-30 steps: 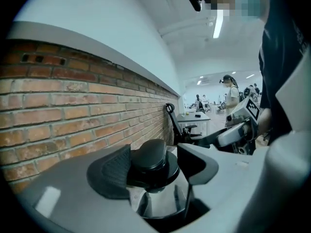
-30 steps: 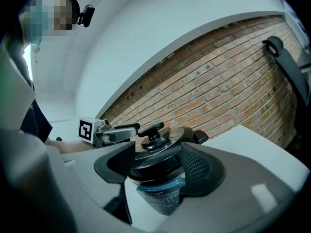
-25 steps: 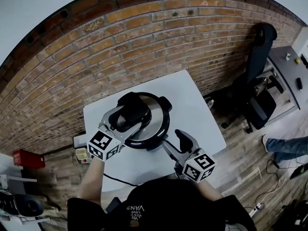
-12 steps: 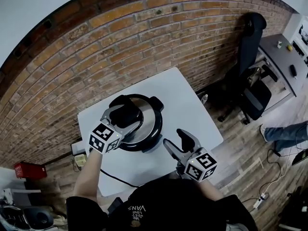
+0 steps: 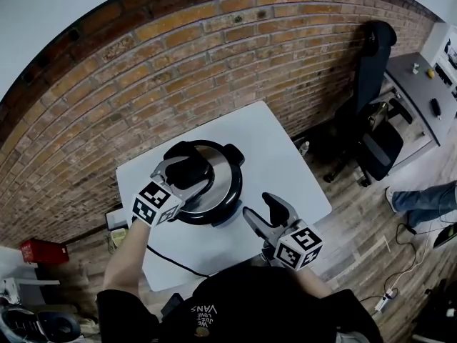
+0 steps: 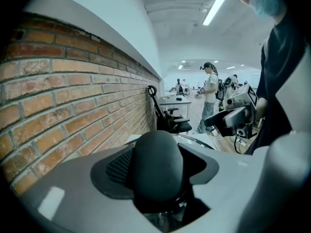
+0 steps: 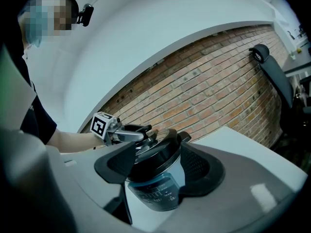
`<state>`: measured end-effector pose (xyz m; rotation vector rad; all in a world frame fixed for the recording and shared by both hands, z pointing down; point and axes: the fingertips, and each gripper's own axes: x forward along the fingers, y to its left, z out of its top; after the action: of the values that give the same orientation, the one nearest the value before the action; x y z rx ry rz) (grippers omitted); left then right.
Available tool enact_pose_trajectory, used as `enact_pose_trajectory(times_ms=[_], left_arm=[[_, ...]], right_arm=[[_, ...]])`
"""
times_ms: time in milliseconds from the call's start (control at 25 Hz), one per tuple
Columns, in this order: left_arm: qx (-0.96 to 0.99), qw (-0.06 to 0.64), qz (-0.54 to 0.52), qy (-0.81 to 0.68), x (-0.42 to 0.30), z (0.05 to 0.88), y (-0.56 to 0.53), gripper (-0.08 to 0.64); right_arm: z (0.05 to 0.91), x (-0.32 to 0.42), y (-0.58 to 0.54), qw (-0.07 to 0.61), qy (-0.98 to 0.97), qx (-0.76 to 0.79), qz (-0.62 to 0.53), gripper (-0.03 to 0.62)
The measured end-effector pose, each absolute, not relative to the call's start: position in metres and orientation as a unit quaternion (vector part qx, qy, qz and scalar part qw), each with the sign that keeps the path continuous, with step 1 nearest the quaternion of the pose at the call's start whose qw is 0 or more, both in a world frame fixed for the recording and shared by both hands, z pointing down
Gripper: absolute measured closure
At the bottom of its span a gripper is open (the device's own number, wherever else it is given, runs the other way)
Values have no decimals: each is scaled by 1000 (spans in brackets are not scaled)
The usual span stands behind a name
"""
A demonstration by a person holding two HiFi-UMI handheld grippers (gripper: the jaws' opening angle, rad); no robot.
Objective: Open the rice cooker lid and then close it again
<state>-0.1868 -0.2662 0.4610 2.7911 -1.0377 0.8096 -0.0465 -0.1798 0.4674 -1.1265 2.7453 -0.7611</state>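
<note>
A black and silver rice cooker [image 5: 218,188] stands on a white table [image 5: 278,148] with its lid down. My left gripper [image 5: 189,172] reaches over the lid from the left, one jaw on each side of the black lid handle [image 5: 191,163]. In the left gripper view the handle [image 6: 155,149] fills the space between the jaws; the jaws have just been closing, and a dark gap still shows on its right side. My right gripper [image 5: 258,206] hovers open just in front of the cooker [image 7: 155,183], holding nothing.
A brick wall runs close behind the table. A black office chair [image 5: 378,120] and a grey desk [image 5: 418,84] stand to the right, with a person's legs [image 5: 421,199] on the wooden floor. The cooker's black cable [image 5: 171,263] trails off the table's front left.
The left gripper has sunk a little lower around the lid handle and its jaws have drawn in slightly. The right gripper has stayed where it was.
</note>
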Motion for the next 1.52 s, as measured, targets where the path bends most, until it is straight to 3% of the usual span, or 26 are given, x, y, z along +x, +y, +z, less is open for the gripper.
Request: enact_pose_trajectory(times_ms=[880, 1520], left_arm=[[959, -41, 262, -97, -179, 460, -251, 276], [956, -48, 257, -133, -178, 449, -253, 281]], right_arm=[[474, -54, -160, 24, 869, -431, -242, 313], [478, -58, -148, 40, 862, -438, -253, 313]])
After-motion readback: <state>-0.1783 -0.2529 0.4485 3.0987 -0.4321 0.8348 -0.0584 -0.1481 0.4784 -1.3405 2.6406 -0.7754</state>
